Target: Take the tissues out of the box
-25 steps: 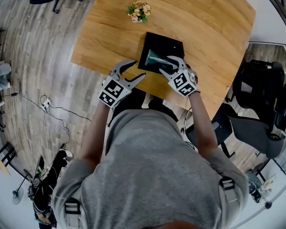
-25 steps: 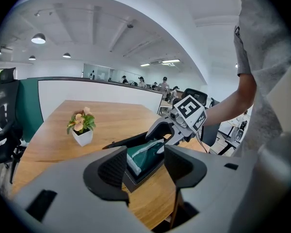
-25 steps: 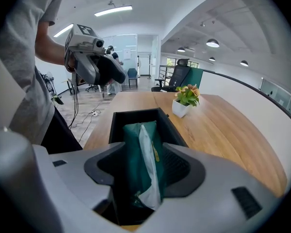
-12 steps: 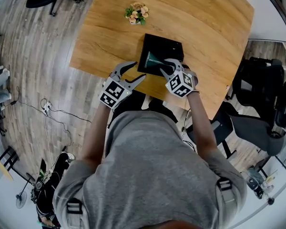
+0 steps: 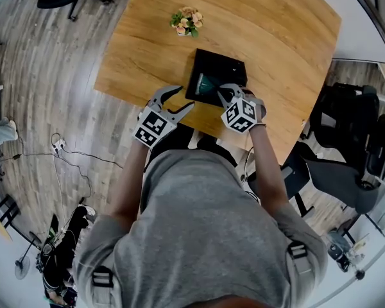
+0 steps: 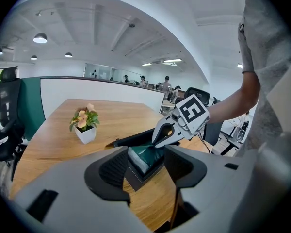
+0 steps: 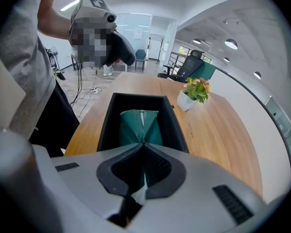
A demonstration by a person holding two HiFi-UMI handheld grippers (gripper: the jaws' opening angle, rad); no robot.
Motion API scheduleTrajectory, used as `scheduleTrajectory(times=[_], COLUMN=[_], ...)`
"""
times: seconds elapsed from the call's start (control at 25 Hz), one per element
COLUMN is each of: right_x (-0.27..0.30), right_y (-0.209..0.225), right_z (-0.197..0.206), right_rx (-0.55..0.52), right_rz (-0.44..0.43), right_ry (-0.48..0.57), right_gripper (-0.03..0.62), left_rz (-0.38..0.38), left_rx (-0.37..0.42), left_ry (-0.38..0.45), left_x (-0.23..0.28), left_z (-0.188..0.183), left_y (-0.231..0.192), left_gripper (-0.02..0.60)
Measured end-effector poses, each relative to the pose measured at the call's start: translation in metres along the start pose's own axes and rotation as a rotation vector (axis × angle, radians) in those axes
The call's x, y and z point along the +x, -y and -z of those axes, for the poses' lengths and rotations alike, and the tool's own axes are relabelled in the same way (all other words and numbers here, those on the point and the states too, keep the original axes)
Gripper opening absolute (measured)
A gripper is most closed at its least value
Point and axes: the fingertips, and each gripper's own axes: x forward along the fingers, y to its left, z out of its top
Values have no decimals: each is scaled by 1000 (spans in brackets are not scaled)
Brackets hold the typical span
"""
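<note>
Head view: right gripper [image 5: 224, 95] reaching into box [image 5: 226, 65] by near edge of table [image 5: 276, 31], jaws closing, wide a sec ago. Left gripper view: left gripper [image 6: 146, 155] hanging wide open, empty. Right gripper view: pinching top of tissue pack [image 7: 139, 123]; prob. getting set for lifting out.

Dark green tissue pack [image 5: 208, 82], black box [image 5: 226, 66], wood-grain table [image 5: 269, 31].

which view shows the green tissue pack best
The right gripper view: the green tissue pack sits in the box, top pinched by the shut right tongs. The left gripper view shows one end past the open left tongs; the head view, a patch.
</note>
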Motion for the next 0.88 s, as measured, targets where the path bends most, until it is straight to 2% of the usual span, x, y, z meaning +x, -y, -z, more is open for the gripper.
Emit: scheduleTrajectory(times=[0.88], right_x=[-7], right_y=[-1], right_z=[-4], right_rx=[-8], right_rz=[12], right_ry=[37], right_gripper=[8], left_rz=[-25], left_rx=[8], left_ry=[16], left_x=[-4], left_z=[-7], left_y=[20], left_gripper=[247])
